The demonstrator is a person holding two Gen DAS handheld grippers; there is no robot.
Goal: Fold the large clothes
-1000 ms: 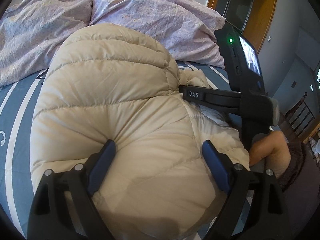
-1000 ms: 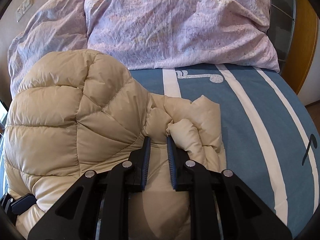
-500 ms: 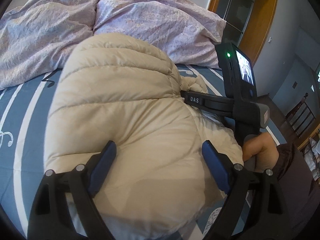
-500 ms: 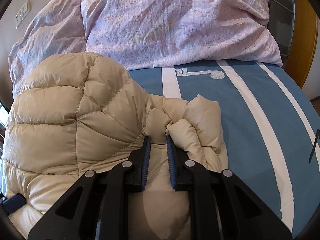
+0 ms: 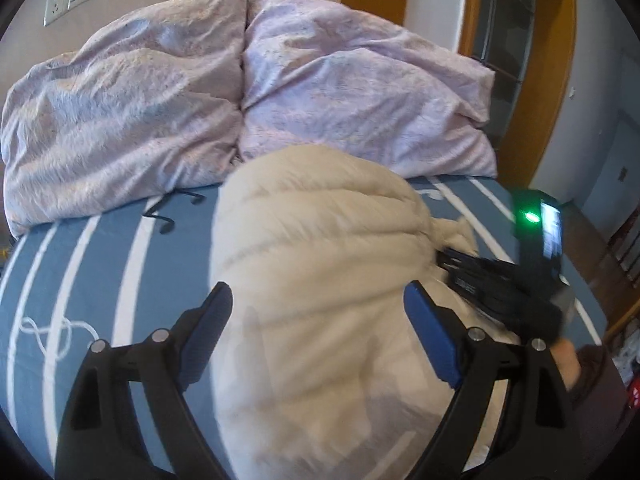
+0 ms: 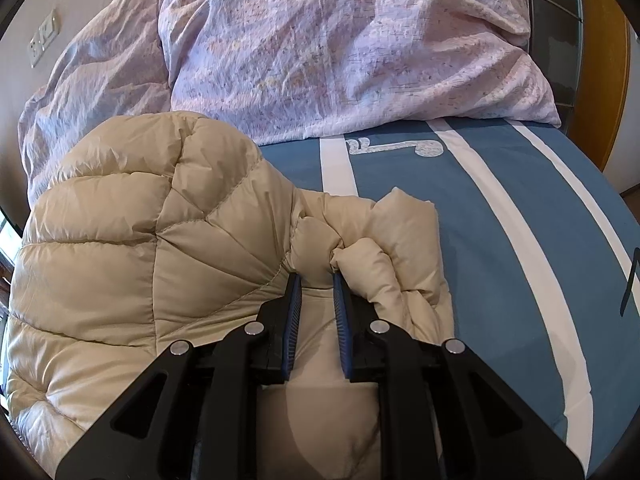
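A cream puffer jacket [image 5: 320, 264] lies bunched on the blue striped bed; it also fills the left of the right wrist view [image 6: 132, 248]. My left gripper [image 5: 318, 300] is open, its blue pads wide apart over the jacket's bulk, gripping nothing. My right gripper [image 6: 316, 280] is shut on a fold of the jacket near its crumpled edge [image 6: 400, 240]. The right gripper's body and screen show in the left wrist view [image 5: 536, 256], at the jacket's right side.
Two lilac pillows [image 5: 248, 92] lie at the head of the bed, just behind the jacket. The blue sheet with white stripes [image 6: 500, 220] spreads to the right. A wooden door frame [image 5: 560, 80] stands at far right.
My left gripper has pulled back and swung left, so more blue sheet shows left of the jacket. The right gripper keeps its hold and has barely moved.
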